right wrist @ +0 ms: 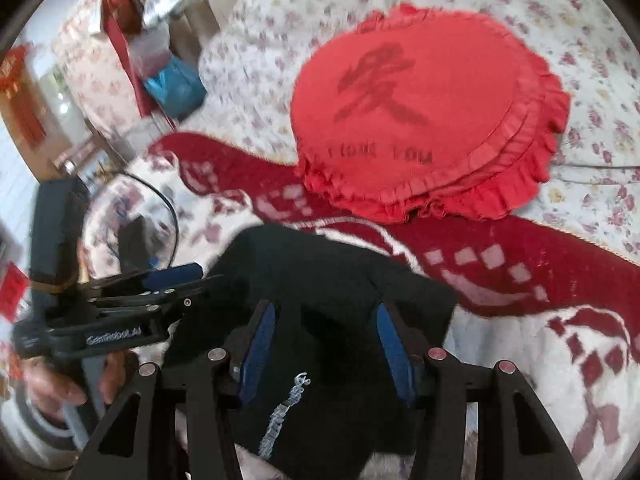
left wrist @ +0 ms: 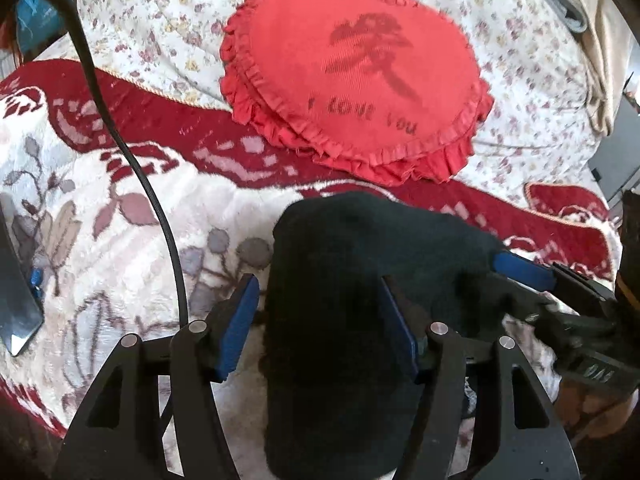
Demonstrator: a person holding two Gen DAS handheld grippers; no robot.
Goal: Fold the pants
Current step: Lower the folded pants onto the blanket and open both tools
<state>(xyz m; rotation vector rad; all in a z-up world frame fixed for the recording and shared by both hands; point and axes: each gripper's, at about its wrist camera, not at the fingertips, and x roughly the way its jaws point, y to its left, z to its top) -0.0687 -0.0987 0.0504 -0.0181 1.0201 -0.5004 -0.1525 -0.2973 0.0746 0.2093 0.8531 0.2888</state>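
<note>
The black pants (left wrist: pixel 352 280) lie bunched on the patterned blanket, also in the right wrist view (right wrist: pixel 320 300), with a pale printed logo (right wrist: pixel 286 412) near the bottom. My left gripper (left wrist: pixel 320 324) stands open, its blue pads (left wrist: pixel 240 328) on either side of the cloth without pinching it. My right gripper (right wrist: pixel 326 352) is also open, straddling the pants. The right gripper shows at the right of the left wrist view (left wrist: pixel 524 270), and the left gripper shows at the left of the right wrist view (right wrist: pixel 172 276), both at the pants' edge.
A red round frilled cushion (left wrist: pixel 360 84) lies just beyond the pants on a floral sheet (left wrist: pixel 160 28). A red and white blanket (left wrist: pixel 100 208) covers the bed. A black cable (left wrist: pixel 132 160) hangs at the left. Clutter and a blue bag (right wrist: pixel 176 84) stand at the far left.
</note>
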